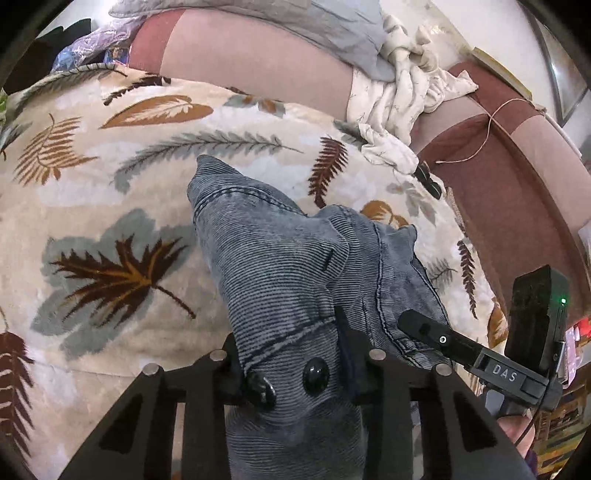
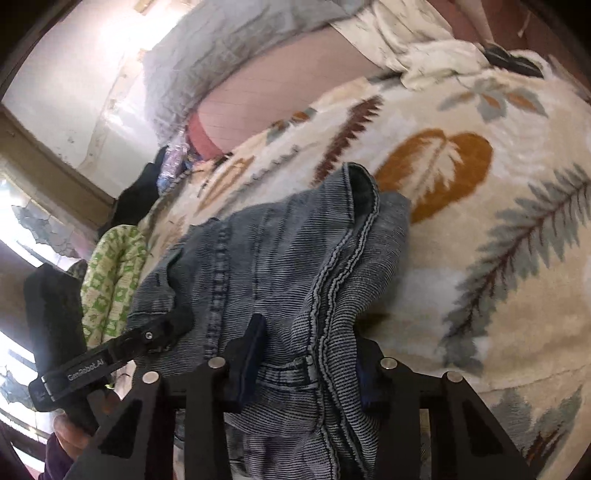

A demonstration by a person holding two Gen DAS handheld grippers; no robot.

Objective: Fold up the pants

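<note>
**Desk:** What's nearest the lens, and what step is this?

**Photographer:** At the bottom centre of the left wrist view, the left gripper point(image 1: 295, 373) is clamped on the waistband of the pants point(image 1: 280, 266), grey-blue ribbed denim with two dark buttons point(image 1: 316, 373) sitting right between the fingers. In the right wrist view the right gripper point(image 2: 303, 369) is closed on another bunch of the same cloth, bottom centre, near a belt loop and a thick wavy seam. I'd judge this to be the lift-and-spread stage, before any fold is laid.

**Desk:** Where do the pants sit against the tools?

**Photographer:** They run up and away from both sets of fingers toward mid-frame, crumpled and partly draped on the leaf-print blanket point(image 1: 110, 206). The other gripper shows at the lower right of the left view and the lower left of the right view, just beside the denim, so the two grips are close together.

**Desk:** And the next move?

**Photographer:** It likely calls for drawing the two grips apart to stretch the waistband flat on the blanket, then bringing one leg over the other. The cloth is bunched, so a layer could slip.

**Desk:** Farther back?

**Photographer:** A crumpled cream cloth point(image 1: 402, 99) at upper right of the left view, a grey cloth point(image 1: 332, 33) along the top, and a green-patterned cloth point(image 2: 110, 273) at the left of the right view.
</note>
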